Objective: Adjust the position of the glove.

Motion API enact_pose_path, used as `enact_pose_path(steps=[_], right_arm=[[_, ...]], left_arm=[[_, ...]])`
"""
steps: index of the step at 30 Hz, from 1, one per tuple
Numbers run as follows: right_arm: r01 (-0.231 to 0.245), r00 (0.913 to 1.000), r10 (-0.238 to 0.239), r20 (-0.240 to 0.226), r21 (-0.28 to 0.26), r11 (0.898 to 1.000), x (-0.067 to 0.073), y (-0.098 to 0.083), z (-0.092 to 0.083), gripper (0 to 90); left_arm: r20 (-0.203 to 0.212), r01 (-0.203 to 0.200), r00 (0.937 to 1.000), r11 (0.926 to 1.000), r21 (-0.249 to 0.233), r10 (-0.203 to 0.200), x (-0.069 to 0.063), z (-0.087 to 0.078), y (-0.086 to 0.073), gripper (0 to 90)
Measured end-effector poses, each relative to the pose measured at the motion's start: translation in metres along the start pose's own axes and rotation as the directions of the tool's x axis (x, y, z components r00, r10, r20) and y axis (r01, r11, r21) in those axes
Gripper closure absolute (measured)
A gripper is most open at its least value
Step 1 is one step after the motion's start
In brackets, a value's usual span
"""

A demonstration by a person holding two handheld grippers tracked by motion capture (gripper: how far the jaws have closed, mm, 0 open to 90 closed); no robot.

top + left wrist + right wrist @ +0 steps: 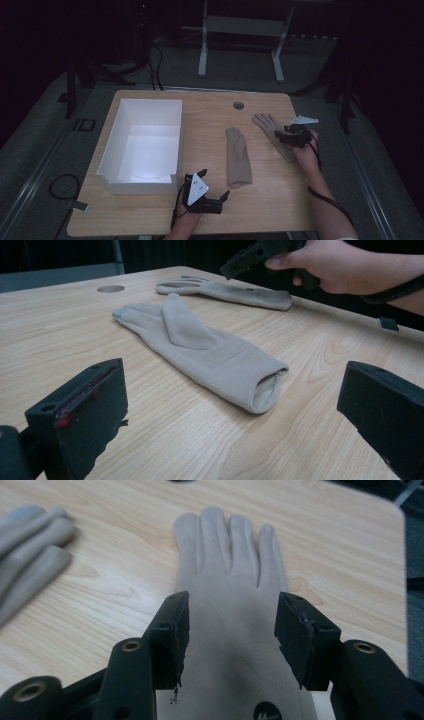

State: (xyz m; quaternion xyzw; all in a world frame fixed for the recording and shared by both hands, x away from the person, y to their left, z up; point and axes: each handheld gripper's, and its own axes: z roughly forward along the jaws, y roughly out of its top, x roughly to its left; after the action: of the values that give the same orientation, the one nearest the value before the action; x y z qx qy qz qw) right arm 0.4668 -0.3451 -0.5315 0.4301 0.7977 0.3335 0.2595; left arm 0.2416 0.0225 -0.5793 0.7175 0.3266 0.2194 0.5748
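On the pale wooden table (150, 210), ringed by grey floor and dark room, we are viewing two beige gloves beside a white box (145, 142). Our right gripper (289, 136) is poised half-open over the right glove (235, 605), not pinching; our left gripper (220, 200) is gaping wide near the left glove (210, 357).

The right glove (232, 620) has its cuff cut off by the right gripper view's bottom edge
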Motion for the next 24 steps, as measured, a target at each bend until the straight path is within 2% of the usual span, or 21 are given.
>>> enact_pose_path(steps=[9, 12, 14, 17, 19, 21, 23, 24], right_arm=[[-0.021, 0.9991, 0.022, -0.037, 0.043, 0.999, -0.004, -0.004, 0.028, 48.3], [-0.018, 0.998, 0.02, -0.06, 0.042, 0.999, -0.003, -0.006, 0.032, 51.1], [-0.013, 0.998, 0.015, -0.061, 0.035, 0.999, -0.002, -0.006, 0.034, 56.3], [-0.036, 0.9979, 0.038, -0.053, 0.029, 0.999, -0.001, -0.007, 0.034, 70.7], [-0.058, 0.9975, 0.06, -0.039, 0.038, 0.998, 0.002, -0.005, 0.033, 75.0], [-0.079, 0.9959, 0.08, -0.042, 0.031, 0.996, 0.006, -0.003, 0.03, 76.0], [-0.125, 0.9905, 0.125, -0.058, 0.0, 0.992, 0.01, 0.0, 0.023, 76.1], [-0.125, 0.9905, 0.125, -0.058, 0.0, 0.992, 0.01, 0.0, 0.023, 76.1]], left_arm=[[-0.001, -0.002, 1.0, 1.0, 0.0, 0.002, 0.0, 0.0, 0.0, 0.3], [-0.002, -0.005, 1.0, 1.0, 0.0, 0.005, -0.001, 0.0, 0.0, 0.3], [-0.002, -0.002, 1.0, 1.0, 0.0, 0.002, 0.0, 0.0, 0.0, 0.3], [-0.001, -0.003, 1.0, 1.0, 0.0, 0.003, -0.001, 0.0, 0.0, 0.3], [-0.001, -0.003, 1.0, 1.0, -0.001, 0.003, -0.001, 0.0, 0.0, 0.3], [0.0, -0.001, 1.0, 1.0, -0.001, 0.001, 0.0, 0.0, 0.0, 0.3], [0.001, 0.0, 1.0, 1.0, 0.0, 0.0, 0.0, 0.0, 0.0, 0.3], [0.001, 0.0, 1.0, 1.0, 0.0, 0.0, 0.0, 0.0, 0.0, 0.3]])
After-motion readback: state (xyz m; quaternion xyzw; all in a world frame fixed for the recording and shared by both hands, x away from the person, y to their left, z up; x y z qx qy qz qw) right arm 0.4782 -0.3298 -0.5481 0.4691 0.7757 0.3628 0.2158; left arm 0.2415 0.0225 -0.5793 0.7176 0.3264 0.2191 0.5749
